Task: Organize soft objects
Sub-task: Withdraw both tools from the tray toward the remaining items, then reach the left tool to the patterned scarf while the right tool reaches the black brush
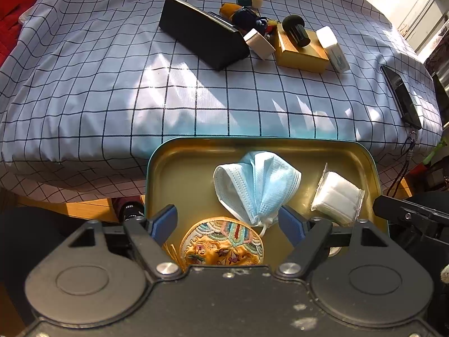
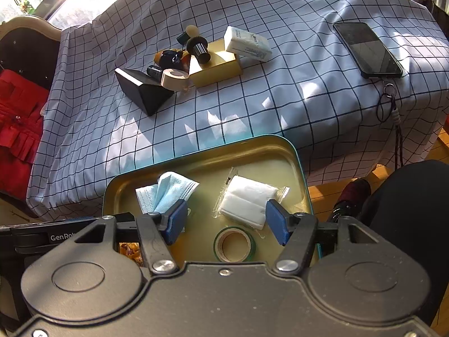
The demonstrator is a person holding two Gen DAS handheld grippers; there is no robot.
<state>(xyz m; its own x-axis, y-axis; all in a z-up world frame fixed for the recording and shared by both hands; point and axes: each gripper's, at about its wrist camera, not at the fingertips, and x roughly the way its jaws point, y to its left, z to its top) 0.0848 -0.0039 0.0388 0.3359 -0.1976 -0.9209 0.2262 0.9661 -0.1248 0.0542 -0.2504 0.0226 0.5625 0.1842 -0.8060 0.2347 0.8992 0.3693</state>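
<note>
Both grippers are hovering over the tin tray at the desk's near edge; the left gripper is standing with jaws wide apart around the blue mask, holding nothing; the right gripper is likewise gaping, empty, beside the white packet. I am judging it wise to lower slowly; grip the mask's bunched middle, not the loose strap.

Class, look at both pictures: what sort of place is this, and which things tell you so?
Probably a room in a home, by a sunlit window. A checked tablecloth covers the table, a phone lies on it, and a wooden floor shows below.
</note>
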